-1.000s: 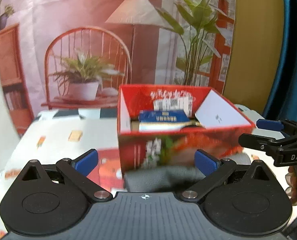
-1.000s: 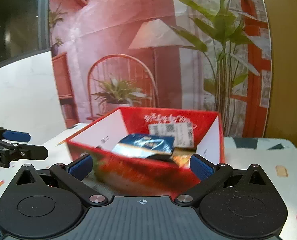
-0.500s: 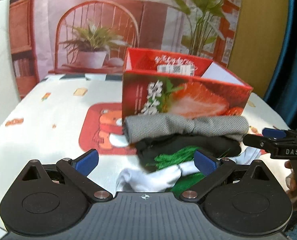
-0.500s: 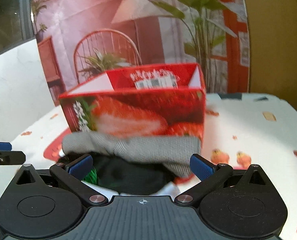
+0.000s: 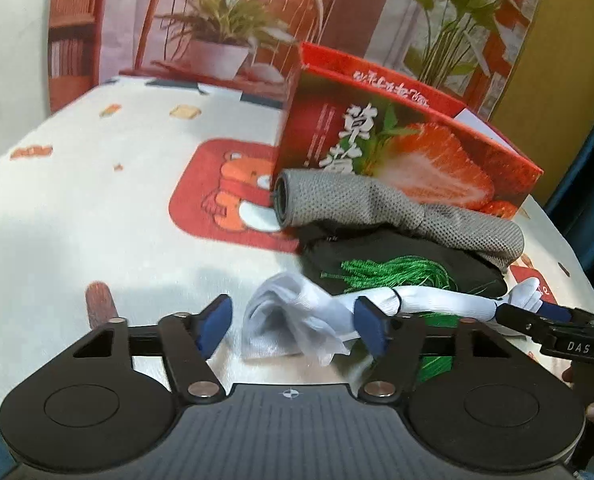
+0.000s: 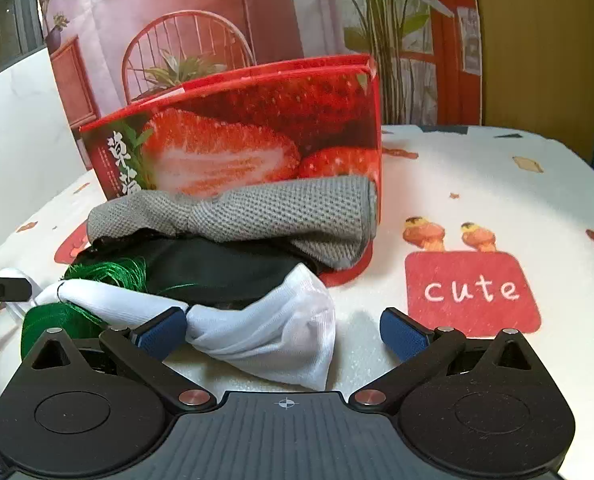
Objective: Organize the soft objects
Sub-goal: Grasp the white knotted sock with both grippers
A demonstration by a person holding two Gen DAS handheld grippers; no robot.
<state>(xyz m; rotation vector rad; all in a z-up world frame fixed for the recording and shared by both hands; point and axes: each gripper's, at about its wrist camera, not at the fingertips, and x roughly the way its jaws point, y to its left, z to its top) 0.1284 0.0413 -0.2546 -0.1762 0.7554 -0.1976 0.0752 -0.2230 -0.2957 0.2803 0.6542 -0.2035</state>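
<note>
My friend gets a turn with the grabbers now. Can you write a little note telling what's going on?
Left gripper: open, around one end of the white cloth.
Right gripper: open, around its other end.
The white cloth, a black cloth with green threads and a gray rolled cloth lie piled on the table in front of the strawberry box.
Done: nothing gripped.
Left: grip each cloth and tidy it away.

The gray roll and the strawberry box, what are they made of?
The gray roll looks like knitted mesh fabric, matte: you can see tiny holes and soft sagging folds. The strawberry box looks like printed cardboard with a slightly glossy coat: flat stiff walls, sharp edges, and a white inner side showing.
</note>
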